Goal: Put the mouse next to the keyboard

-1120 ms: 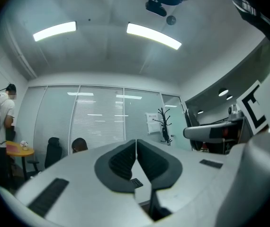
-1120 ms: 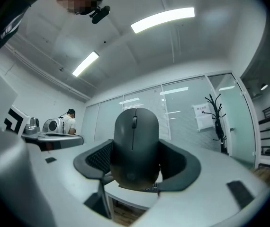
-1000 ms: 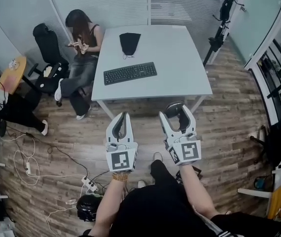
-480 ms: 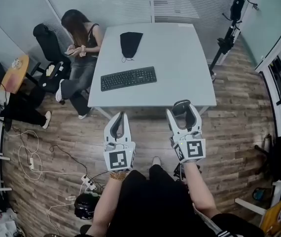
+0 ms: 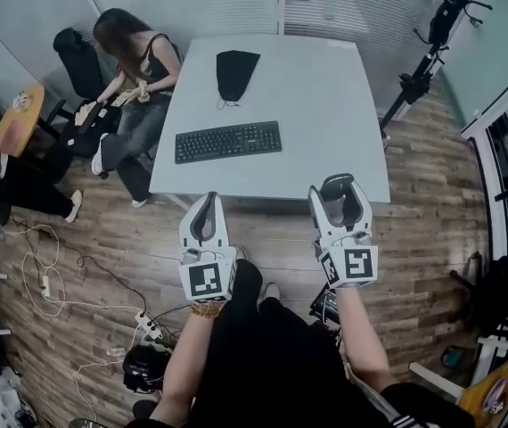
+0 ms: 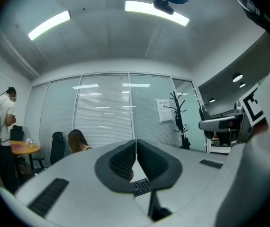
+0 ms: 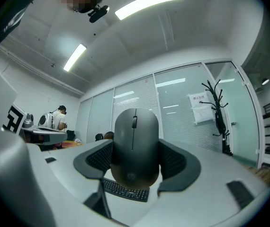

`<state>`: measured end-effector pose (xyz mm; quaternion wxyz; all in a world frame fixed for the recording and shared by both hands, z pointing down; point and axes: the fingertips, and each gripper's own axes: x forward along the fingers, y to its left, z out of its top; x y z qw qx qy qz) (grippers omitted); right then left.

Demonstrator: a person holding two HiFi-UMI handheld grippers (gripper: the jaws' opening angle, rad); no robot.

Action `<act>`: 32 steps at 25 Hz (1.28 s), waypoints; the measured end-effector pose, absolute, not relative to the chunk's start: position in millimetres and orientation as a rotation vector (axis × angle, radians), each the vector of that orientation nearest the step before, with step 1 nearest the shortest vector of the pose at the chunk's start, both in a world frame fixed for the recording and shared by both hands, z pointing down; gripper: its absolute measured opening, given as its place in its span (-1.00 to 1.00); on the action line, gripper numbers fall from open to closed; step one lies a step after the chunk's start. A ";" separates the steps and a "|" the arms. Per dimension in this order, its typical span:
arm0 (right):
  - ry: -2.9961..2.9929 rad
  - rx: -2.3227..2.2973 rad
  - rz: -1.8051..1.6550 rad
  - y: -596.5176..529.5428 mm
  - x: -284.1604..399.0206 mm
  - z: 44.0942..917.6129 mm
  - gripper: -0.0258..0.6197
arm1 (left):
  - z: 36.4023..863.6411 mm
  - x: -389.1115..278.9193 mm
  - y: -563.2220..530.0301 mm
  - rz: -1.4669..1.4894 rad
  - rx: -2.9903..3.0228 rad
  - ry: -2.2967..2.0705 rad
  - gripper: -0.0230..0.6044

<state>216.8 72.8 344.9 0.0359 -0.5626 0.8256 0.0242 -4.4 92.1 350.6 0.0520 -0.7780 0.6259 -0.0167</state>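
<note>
A dark grey mouse [image 7: 135, 143] sits upright between the pads of my right gripper [image 5: 340, 196], which is shut on it. In the head view the mouse [image 5: 335, 185] hangs over the near right edge of the white table [image 5: 325, 114]. The black keyboard [image 5: 228, 141] lies left of the table's middle, and it also shows below the mouse as the keyboard [image 7: 125, 191] in the right gripper view. My left gripper [image 5: 205, 214] is in front of the table's near edge, its jaws shut with nothing between them, as the left gripper [image 6: 136, 148] view shows.
A black pouch [image 5: 234, 71] lies at the far side of the table. A person [image 5: 134, 56] sits at the table's left side beside a black chair [image 5: 74, 59]. A coat stand [image 5: 432, 38] is at the right. Cables and a power strip [image 5: 145, 326] lie on the wooden floor.
Both grippers have come closer to the table's near edge. The right one with the mouse now reaches the edge; the grip is unchanged.
</note>
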 end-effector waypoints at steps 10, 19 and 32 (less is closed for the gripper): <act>2.549 -1.791 0.129 -2.7 201.6 337.9 -0.01 | 355.7 -29.8 5.2 0.012 -2.363 1.896 -0.88; 2.534 -1.885 0.105 -70.1 186.6 347.4 -0.01 | 349.7 -69.0 -66.5 0.082 -2.378 1.866 -0.88; 2.540 -1.939 0.174 -114.8 164.8 333.9 -0.01 | 355.3 -93.5 -110.9 0.186 -2.425 1.839 -0.88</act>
